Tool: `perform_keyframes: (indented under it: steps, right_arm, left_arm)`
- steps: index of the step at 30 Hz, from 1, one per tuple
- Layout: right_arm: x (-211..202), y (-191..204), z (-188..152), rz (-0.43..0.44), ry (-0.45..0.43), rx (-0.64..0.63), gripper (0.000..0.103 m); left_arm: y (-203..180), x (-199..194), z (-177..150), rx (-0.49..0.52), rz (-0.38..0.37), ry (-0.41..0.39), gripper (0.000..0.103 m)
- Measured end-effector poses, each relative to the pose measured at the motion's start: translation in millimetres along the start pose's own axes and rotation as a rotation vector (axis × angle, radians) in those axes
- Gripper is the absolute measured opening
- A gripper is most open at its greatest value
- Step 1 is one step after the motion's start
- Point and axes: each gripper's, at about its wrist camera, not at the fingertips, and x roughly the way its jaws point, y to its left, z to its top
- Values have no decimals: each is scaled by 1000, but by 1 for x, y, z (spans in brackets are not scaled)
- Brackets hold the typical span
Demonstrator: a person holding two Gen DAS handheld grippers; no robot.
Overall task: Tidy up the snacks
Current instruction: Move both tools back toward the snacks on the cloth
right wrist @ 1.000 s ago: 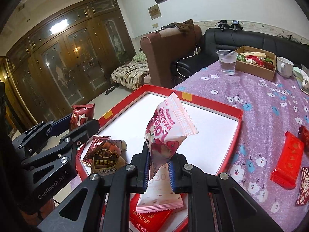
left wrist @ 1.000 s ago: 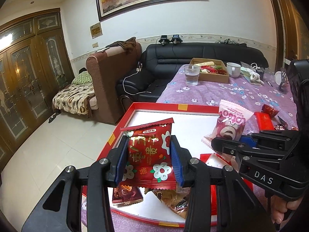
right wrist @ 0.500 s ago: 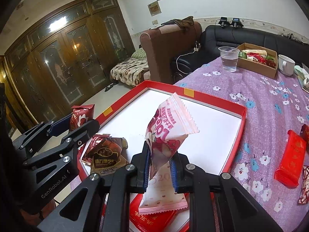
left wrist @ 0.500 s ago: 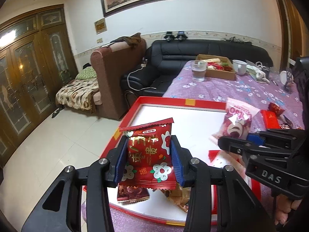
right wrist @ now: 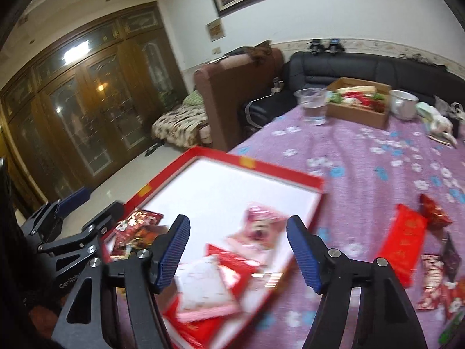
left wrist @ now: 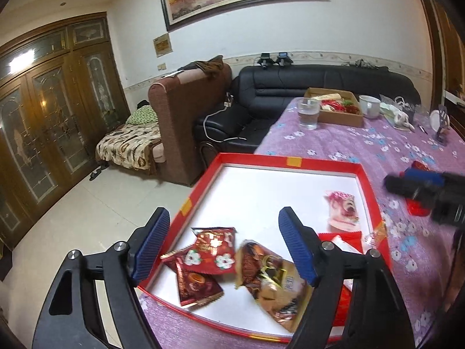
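Nearest to me, the left gripper (left wrist: 223, 247) is hovering over the near corner of the red tray (left wrist: 290, 162), its jaws having just been opening, and nothing is sitting between them now; the red flowered snack packet (left wrist: 213, 251) is lying flat on the tray's white floor just below, overlapping a dark brown packet (left wrist: 196, 285) and touching a gold and brown packet (left wrist: 273, 279) beside it. The right gripper (right wrist: 238, 250) is blurring over the tray's right edge, its jaws likewise having just been opening and holding nothing, while the pink and white snack packet (left wrist: 341, 209) is resting in the tray near the right wall, with a white and pink pouch (right wrist: 203, 288) and red wrappers piled close by it. So I am judging that the dropping-off step is just finishing for both hands: two snacks are now in the tray. Further right on the purple flowered bench (right wrist: 363, 168), outside the tray, a long red packet (right wrist: 404, 242), a small red foil sweet (right wrist: 434, 210) and a few more wrappers (right wrist: 433, 282) are waiting loose. The next move, as I read it, is calling for the right hand to swing over to those, with jaws kept wide, and come down on the long red packet across its narrow side. Far back, a plastic cup of water (left wrist: 308, 113), a cardboard box of snacks (left wrist: 337, 110) and a white mug (left wrist: 369, 106) are standing well apart from all this, before the black sofa (left wrist: 290, 87).
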Motion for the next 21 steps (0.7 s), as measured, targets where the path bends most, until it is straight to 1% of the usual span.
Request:
perform_keyframes:
  steps: [5,7,10,11,15,18,21]
  right_arm:
    - [-37,-67,-1,-86,-52,119,72]
    - [-59,-103,-6,-136,-76,181,72]
    - [-86,-147,-16,-177,-101,273,73]
    - [-99,-167,-22,-194,-112,317,73]
    - [-132,-215,-40,-225,-119,408,75]
    - [-148,-236,-52,-232,-105,436,75]
    - [-162,-246,-62,-207,-79,427,75]
  left_arm:
    - [-24,-3,-1,53,-35,10,78]
    - [-35,-7,0,81,-48,7,78]
    - [-54,-13,0,121,-74,5,78]
    - [-61,-15,1,136,-84,3,78]
    - [-94,-24,2,210,-126,-2,79]
    - [-120,-31,5,261,-163,-2,79]
    - [-152,-41,5,334,-237,-5,81]
